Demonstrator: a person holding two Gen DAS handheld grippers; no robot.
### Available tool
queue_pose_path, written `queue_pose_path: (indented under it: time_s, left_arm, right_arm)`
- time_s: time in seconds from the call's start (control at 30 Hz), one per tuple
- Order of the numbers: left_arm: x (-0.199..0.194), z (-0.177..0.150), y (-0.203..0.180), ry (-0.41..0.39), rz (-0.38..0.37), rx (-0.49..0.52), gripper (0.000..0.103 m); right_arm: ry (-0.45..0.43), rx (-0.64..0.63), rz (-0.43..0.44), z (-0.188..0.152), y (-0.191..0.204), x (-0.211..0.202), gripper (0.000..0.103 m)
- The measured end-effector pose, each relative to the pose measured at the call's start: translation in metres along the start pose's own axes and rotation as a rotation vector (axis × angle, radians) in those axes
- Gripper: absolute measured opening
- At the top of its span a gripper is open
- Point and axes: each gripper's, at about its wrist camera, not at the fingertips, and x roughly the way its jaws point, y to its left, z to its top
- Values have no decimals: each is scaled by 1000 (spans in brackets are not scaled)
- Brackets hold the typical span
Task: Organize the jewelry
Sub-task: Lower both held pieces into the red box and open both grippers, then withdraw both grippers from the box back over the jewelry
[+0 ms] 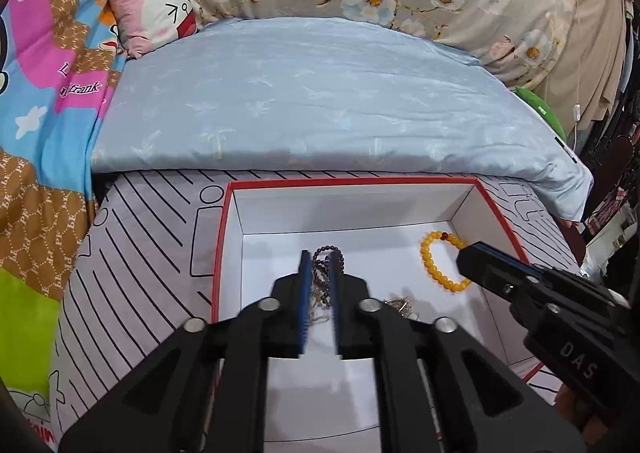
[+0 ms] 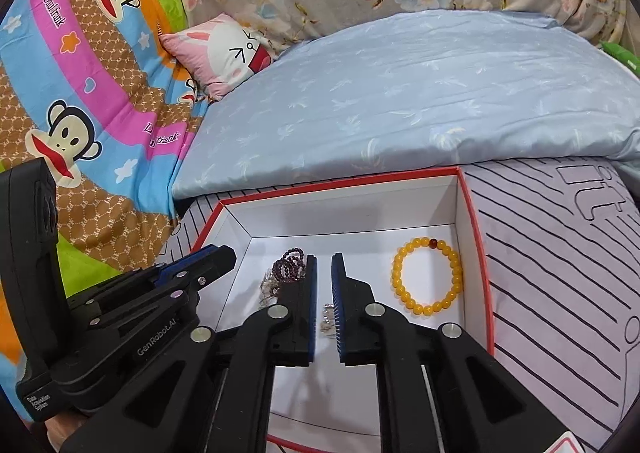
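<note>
- Both tools hang over the white box with a red rim (image 2: 476, 253), which sits on the striped bed cover (image 2: 560, 273) at the lower centre of each frame
- The left hand-held gripper (image 1: 319, 277) stands narrowly parted, its blue pads (image 1: 305, 293) flanking the dark purple bead bracelet (image 1: 326, 265) without visibly pressing on it; treat the bracelet as lying free on the box floor
- The right hand-held gripper (image 2: 324, 293) is also only slightly parted, with a small silver piece (image 2: 329, 319) lying below the gap; nothing is clamped
- The yellow bead bracelet (image 2: 428, 279) lies flat in the right part of the box, well apart from the purple one and near the right wall
- A thin chain tangle (image 1: 400, 305) sits just beside the purple beads; likely to snag if you drag
- To keep the pieces sorted, lift each tool straight up from the box before moving sideways
- Widen the jaws before the next pick, and take one item at a time
</note>
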Motion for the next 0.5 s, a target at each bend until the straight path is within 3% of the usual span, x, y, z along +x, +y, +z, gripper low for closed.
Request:
queue_pose_path:
  time_s: [0.07,0.17,0.5]
  left_arm:
    - [-6,-1,0,-17,17,-3,35]
    - [-22,-5,-1,-47,44,12,36]
    - [-79,-43,7,-63,69,-9,38]
  right_arm:
    - [-12,1,-10,-2,0,-8,24]
    - [-38,-7,-24,-7,3,-26,31]
    - [-86,-38,-61,-55,9,-96,36]
